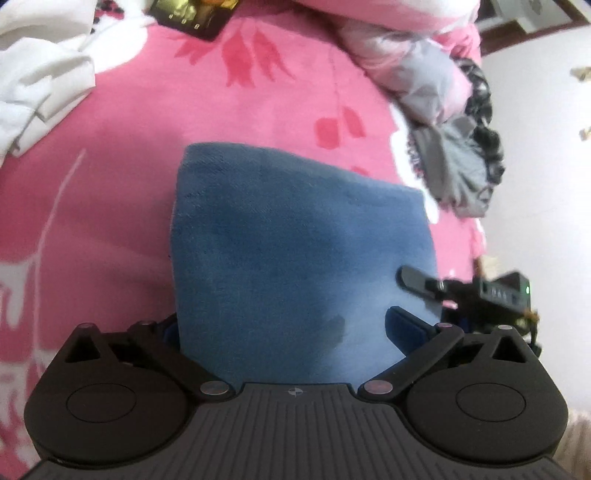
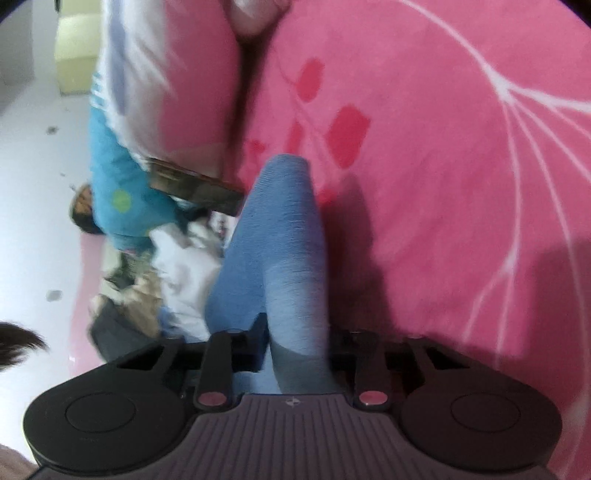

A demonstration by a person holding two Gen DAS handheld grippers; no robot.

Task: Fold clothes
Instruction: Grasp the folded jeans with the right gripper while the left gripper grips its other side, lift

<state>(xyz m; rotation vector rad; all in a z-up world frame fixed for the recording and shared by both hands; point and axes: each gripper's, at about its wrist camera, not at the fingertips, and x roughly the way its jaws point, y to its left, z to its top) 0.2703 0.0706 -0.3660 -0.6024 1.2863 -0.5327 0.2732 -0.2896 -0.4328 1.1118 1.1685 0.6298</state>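
A pink floral bedspread (image 1: 122,206) fills both views, and everything else lies on it. Along its far side sit a rumpled pink-and-grey quilt (image 1: 413,70) and, at the left of the left wrist view, a crumpled white garment (image 1: 40,85); a dark, gold-printed flat pack (image 1: 192,14) lies at the top edge.

The task's piece, a blue denim garment (image 1: 295,240), rests in the middle of the bedspread, already folded into a compact block with its near edge lifted toward the cameras.

The left gripper (image 1: 284,332) has its jaws spread wide, one blue pad visible on each side of the denim's near edge; the cloth lies between them, but they do not seem to press it. The right gripper (image 2: 295,350) has its jaws drawn in narrow around a thick ridge of the denim; the pads look closed on the fabric, though blur keeps me from being sure of a firm grip.

The risk, as I judge it, is lopsided handling. With only one side pinched, lifting could let the free layers slide apart and undo the fold. A pinch that catches only the top layer would have the same effect.
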